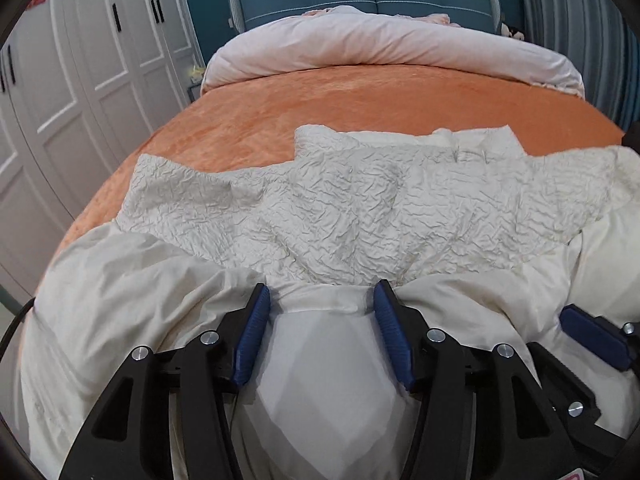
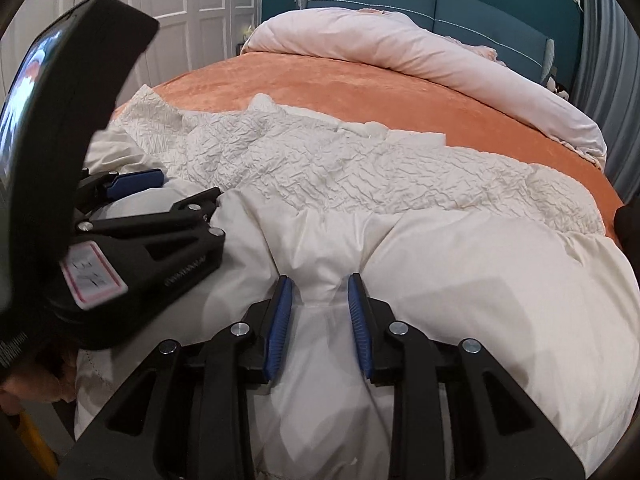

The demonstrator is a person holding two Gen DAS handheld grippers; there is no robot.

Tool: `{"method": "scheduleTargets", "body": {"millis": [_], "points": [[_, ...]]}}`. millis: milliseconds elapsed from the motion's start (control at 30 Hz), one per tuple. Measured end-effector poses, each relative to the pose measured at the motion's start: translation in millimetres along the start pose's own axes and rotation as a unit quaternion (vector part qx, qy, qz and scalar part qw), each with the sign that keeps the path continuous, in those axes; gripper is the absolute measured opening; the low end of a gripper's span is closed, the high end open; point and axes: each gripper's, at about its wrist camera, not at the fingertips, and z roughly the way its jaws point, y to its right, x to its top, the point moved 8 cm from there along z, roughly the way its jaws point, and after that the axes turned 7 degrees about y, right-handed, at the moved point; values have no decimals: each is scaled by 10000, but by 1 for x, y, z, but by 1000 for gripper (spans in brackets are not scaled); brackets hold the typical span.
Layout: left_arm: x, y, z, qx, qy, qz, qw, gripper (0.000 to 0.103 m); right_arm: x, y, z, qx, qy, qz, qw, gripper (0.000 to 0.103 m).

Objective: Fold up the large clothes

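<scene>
**Lay the fold down square before letting go**

A large cream garment (image 1: 320, 208) lies across the near half of the bed (image 1: 360, 96), over the orange cover, with its crinkled face showing toward the middle and its smooth lining (image 2: 460, 280) doubled over along the near edge. A rolled pale duvet (image 1: 380, 48) sits at the far end by the headboard, well apart from the work.

Both tools sit side by side on that near, doubled part. The left gripper (image 1: 322, 300) has its jaws apart, with a bulge of smooth cloth standing between the blue pads (image 1: 252, 336); whether the pads press on it the picture does not settle. The right gripper (image 2: 320, 292) stands narrower, its pads pinching a ridge of the same lining.

The step in hand appears to be setting down a fold brought up from the near edge. To do it well:

- Keep both tools level with each other so the folded edge runs parallel to the bed's near edge.
- Release only once the cloth rests flat, or the puffy fabric may spring back.
- Draw the tools out toward the near edge, low and straight, so they do not drag the layer.
- Smooth the gathered puckers around each pinch afterwards.
</scene>
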Motion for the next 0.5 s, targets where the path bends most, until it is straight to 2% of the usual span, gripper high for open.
{"method": "scheduleTargets", "body": {"millis": [100,133,233,400,500], "points": [[7,-5,-10,-131,-78,-159,9998,54,10,5,-13,99,-65,270,9996,27],[13,-12,-18,-168,-122,-329,9992,55,18,10,-25,160,66,485,9987,27],[31,-25,-38,-20,77,-637,9979,57,36,23,-41,167,226,784,9965,28],[65,-39,-33,228,187,-575,9979,60,65,59,-22,-323,298,990,9941,28],[81,-59,-13,463,112,-604,9970,64,72,88,-6,-554,269,1238,9904,28]]}}
